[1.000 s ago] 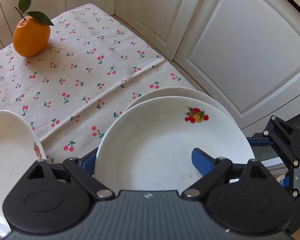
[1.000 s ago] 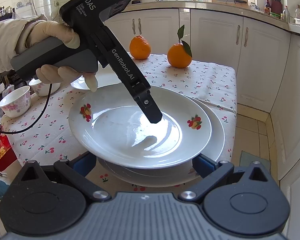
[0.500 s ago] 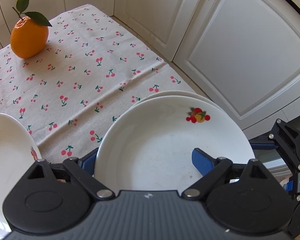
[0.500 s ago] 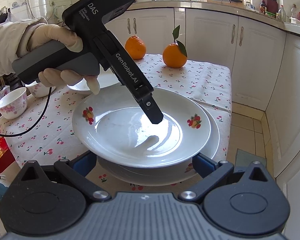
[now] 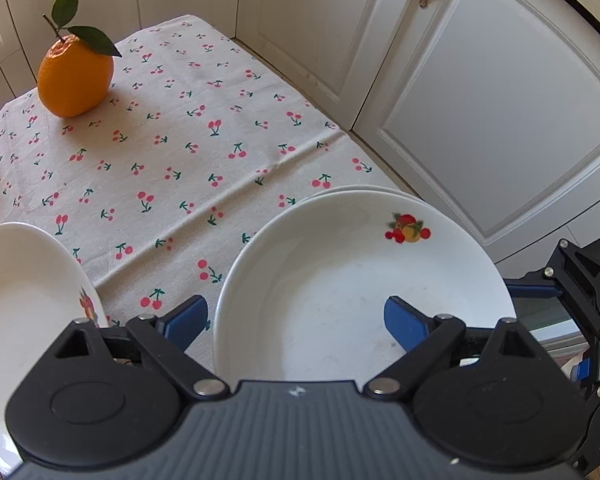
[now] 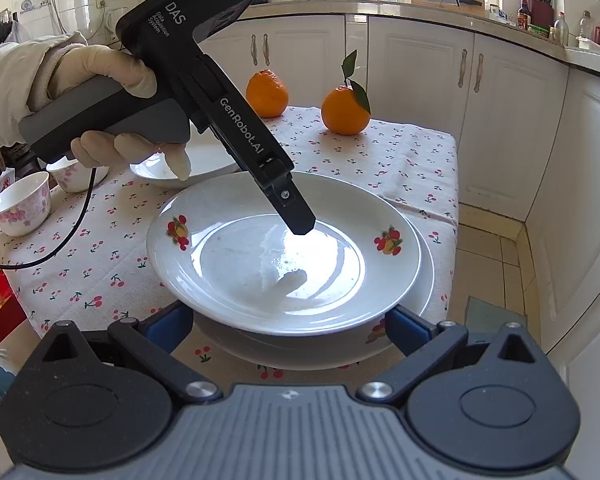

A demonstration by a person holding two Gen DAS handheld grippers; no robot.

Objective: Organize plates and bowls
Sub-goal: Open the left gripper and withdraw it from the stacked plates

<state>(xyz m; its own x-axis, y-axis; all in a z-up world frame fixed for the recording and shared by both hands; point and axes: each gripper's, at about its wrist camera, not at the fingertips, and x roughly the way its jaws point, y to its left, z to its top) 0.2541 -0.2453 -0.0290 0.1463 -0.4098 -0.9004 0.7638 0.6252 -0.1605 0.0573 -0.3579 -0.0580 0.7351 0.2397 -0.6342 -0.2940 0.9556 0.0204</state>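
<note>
**White plates: two stacked at the table corner, more crockery still loose**

Near, bottom of the right wrist view: right gripper (image 6: 288, 326) has jaws wide, one blue pad either side of the stack's near rim, gripping nothing. Top plate (image 6: 284, 256) sits nested on the lower plate (image 6: 426, 280), centre frame, close to the table's corner edge.

Over the top plate: left gripper (image 5: 296, 316), jaws also wide and empty. One finger sits over the plate's well, the other outside the rim to the left. Contact with the plate: cannot tell.

Behind, centre left of the right wrist view: a third plate (image 6: 204, 164) alone on the cherry-print tablecloth (image 6: 400, 160). Far left edge: two small floral bowls (image 6: 18, 204), side by side, unstacked.

Back of the table: two oranges (image 6: 346, 110), not in the way.

Judgement: one plate stacked, roughly a third done. Left to do: third plate onto the stack, bowls nested. Stack sits near the edge, so it may need nudging inward.
</note>
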